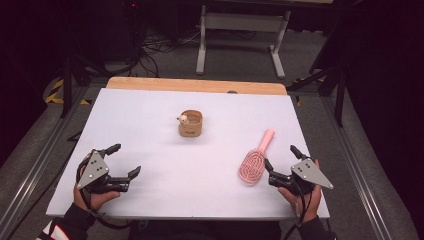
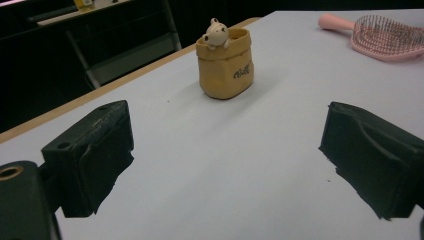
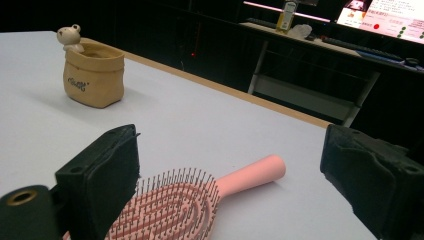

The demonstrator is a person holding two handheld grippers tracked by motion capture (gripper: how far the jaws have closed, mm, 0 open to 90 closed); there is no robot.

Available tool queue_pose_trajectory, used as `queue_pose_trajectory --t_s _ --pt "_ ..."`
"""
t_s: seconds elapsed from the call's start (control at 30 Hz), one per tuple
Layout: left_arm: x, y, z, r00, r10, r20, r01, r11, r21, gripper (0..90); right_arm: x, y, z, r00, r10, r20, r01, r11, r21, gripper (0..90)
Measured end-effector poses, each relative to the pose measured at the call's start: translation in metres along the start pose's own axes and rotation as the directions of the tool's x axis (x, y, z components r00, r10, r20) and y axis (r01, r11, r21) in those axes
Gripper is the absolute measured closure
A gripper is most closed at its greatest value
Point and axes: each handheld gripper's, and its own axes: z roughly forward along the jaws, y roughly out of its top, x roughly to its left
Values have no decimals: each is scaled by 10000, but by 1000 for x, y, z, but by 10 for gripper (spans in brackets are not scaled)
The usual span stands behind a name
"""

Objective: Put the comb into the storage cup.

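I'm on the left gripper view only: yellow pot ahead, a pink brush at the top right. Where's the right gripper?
Observer: The right gripper sits just beside the hairbrush, jaws open, brush head next to its left jaw, not gripped.
Operator: Which way does the brush handle point?
Observer: Away from the person, toward the table's far edge, angled right.
Operator: And the pot?
Observer: The yellow pot stands mid-table, clear of both grippers; the left gripper is open near the front-left corner.

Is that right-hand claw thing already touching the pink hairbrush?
Cannot tell. In the high view the right gripper has one of its open jaws right at the pink hairbrush; in the right gripper view a jaw overlaps the bristles, so no gap or contact shows plainly.
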Motion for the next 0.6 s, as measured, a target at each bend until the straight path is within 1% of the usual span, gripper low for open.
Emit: queue_pose_trajectory --t_s 0.07,0.1,0.17,0.2,0.27,0.3,0.33,0.43,0.47,0.5,0.53,0.57,0.6 --pt "-1 -1 1 9999 -122 109 121 9999 66 81 1 -2 2 9999 -157 -57 158 9999 69 96" --pt "-1 -2 2 9998 -154 149 152 9998 92 81 1 -2 2 9999 -157 -57 158 9999 69 96" --pt "-2 -3 2 9998 6 206 -10 9998 174 83 1 -3 2 9999 -54 -107 55 9999 87 96" --pt "-1 -4 3 9995 -108 298 102 9997 220 82 0 -2 2 9999 -62 -96 62 10000 74 95" --pt "-1 -5 3 9996 -67 286 60 9997 216 83 0 -1 3 9999 -37 -122 37 10000 61 95" --pt "-1 -5 3 9994 14 335 -22 9997 249 83 0 -1 3 9999 -37 -122 37 10000 61 95" --pt "-1 -5 2 9993 21 384 -30 9997 246 83 1 0 4 9998 -172 -65 173 9998 113 96" --pt "0 -5 3 9992 -35 387 25 9997 261 85 0 1 6 9998 -206 9 206 9995 248 111" --pt "0 -6 2 9992 -65 407 55 9997 256 84 -4 2 9 10000 -41 -78 43 9997 248 123" --pt "0 -6 3 9990 -119 430 108 9996 257 84 -4 2 9 10000 -41 -78 43 9997 248 123" --pt "0 -6 3 9988 -61 476 50 9997 239 83 -5 2 11 9999 45 -159 -40 9994 336 122" --pt "1 -7 2 9981 -85 611 75 9998 171 77 -7 4 13 9999 45 -108 -41 9993 359 128" --pt "1 -7 2 9975 -105 696 96 9999 124 63 -10 6 15 9997 84 -219 -77 9995 319 140"
